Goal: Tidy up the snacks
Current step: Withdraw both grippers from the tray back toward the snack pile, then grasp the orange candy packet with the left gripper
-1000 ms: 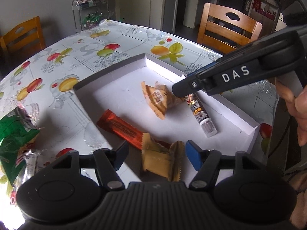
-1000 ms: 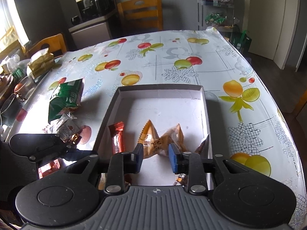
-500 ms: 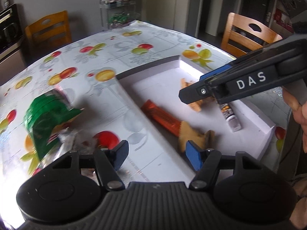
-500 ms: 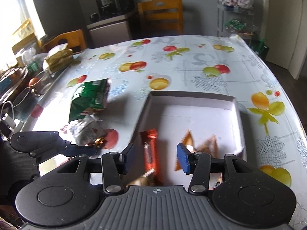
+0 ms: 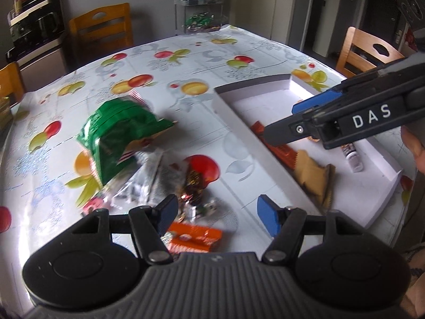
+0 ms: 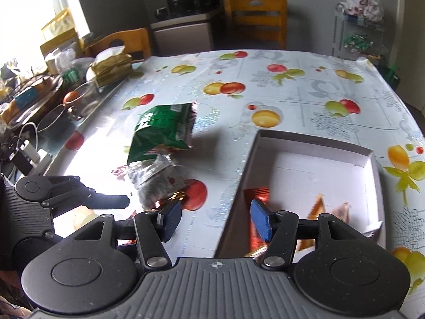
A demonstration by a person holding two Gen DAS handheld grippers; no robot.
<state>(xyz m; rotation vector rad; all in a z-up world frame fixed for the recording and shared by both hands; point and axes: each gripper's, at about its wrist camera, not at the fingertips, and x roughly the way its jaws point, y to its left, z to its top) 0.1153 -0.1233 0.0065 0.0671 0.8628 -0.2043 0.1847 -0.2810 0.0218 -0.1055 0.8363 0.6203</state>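
- The counter (image 6: 292, 101), under a fruit-print cloth, lies bare across its far half in both views; its far edge meets a wooden chair (image 6: 256, 21) and a wire rack (image 6: 358, 34).
- In the right wrist view the counter's left edge is crowded with a tissue pack (image 6: 111, 69), bowls and cables.
- A shallow white tray (image 5: 382, 164) sits on the right part of the counter, its low left wall running between the loose pile and the snacks inside it.
- Most of the tray floor toward its far wall shows bare white.
- Inside the tray lie an orange-red bar (image 5: 279, 148) along the left wall, a tan packet (image 5: 313, 178) touching the bar's near end, and a small white tube (image 5: 353, 156) further right.
- Left of the tray, on the cloth, a green bag (image 5: 119, 135) lies with a clear silver wrapper (image 5: 148, 180) touching its near edge.
- Small foil candies (image 5: 194, 183) and an orange packet (image 5: 196, 239) sit nearest the camera.
- The left claw (image 5: 215, 212) hangs spread wide with nothing between its blue pads, above the candies and the orange packet; whether it touches them I cannot tell.
- The right claw (image 6: 216, 220) is likewise spread wide and carries nothing, straddling the tray's left wall, one pad over the cloth, the other over the bar.
- In the left wrist view the right claw reaches in from the right above the tray, clear of the snacks below.
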